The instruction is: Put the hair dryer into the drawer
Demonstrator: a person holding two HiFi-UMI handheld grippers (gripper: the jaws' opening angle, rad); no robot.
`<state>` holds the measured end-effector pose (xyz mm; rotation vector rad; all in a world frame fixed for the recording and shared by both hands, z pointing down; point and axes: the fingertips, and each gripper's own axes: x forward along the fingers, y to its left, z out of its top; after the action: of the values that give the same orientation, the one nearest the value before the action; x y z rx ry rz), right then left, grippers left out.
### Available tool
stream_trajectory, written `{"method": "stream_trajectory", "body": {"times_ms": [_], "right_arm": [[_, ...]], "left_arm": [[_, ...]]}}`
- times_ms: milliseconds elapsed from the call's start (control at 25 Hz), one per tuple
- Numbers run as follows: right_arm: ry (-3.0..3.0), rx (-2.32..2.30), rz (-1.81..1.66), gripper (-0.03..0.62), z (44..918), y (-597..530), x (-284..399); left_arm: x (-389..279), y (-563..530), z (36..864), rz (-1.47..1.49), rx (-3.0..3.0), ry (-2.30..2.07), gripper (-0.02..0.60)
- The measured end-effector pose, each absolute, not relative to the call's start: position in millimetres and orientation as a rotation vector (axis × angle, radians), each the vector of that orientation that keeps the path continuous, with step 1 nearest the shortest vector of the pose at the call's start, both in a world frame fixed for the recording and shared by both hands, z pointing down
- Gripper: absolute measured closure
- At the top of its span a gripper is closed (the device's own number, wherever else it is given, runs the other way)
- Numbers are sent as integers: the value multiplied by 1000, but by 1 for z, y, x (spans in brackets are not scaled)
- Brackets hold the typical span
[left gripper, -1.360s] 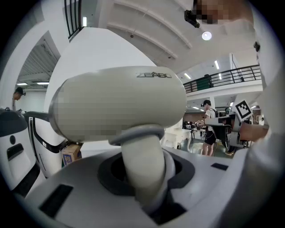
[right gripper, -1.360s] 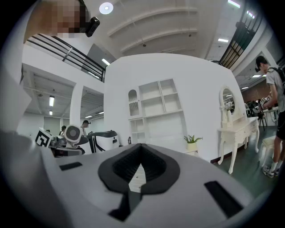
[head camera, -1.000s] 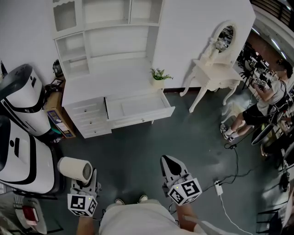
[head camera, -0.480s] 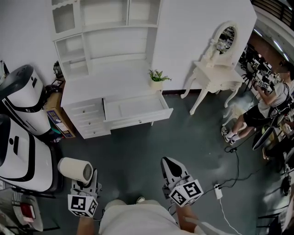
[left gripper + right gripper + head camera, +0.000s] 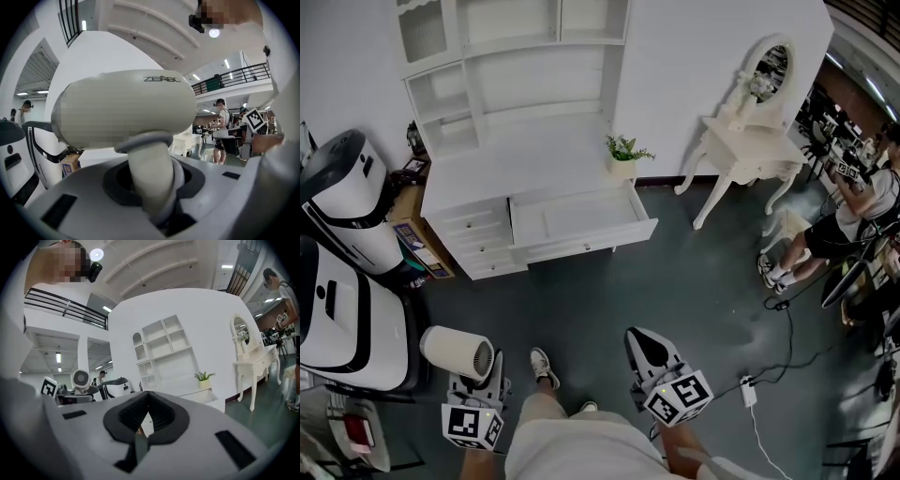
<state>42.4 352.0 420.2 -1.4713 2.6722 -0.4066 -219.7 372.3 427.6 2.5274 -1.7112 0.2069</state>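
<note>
left claw [image 5: 476, 375] tight in grip, right claw [image 5: 643, 340] shut, empty

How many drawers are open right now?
1. The wide drawer of the white desk is pulled out, near the potted plant. The small drawers left of it look shut. Any drawer on the vanity table is too small to tell.

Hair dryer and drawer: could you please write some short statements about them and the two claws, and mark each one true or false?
1. The left claw grips the hair dryer by its handle. True.
2. The drawer of the white desk is closed. False: it stands pulled open.
3. The right claw holds the potted plant. False: its jaws are together, empty; the plant stands on the desk.
4. The hair dryer is outside the drawer. True.
</note>
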Motion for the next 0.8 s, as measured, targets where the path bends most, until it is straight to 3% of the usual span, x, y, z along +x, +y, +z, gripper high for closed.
{"method": "stream_trajectory", "body": {"times_ms": [320, 800], "right_arm": [[2668, -1547, -457, 585, 430, 274, 34], [2691, -1621, -395, 585, 398, 90, -44]], "left_arm": [[-223, 273, 445, 184, 2552, -1614, 448], [-256, 69, 445, 90, 2638, -1414, 448]]}}
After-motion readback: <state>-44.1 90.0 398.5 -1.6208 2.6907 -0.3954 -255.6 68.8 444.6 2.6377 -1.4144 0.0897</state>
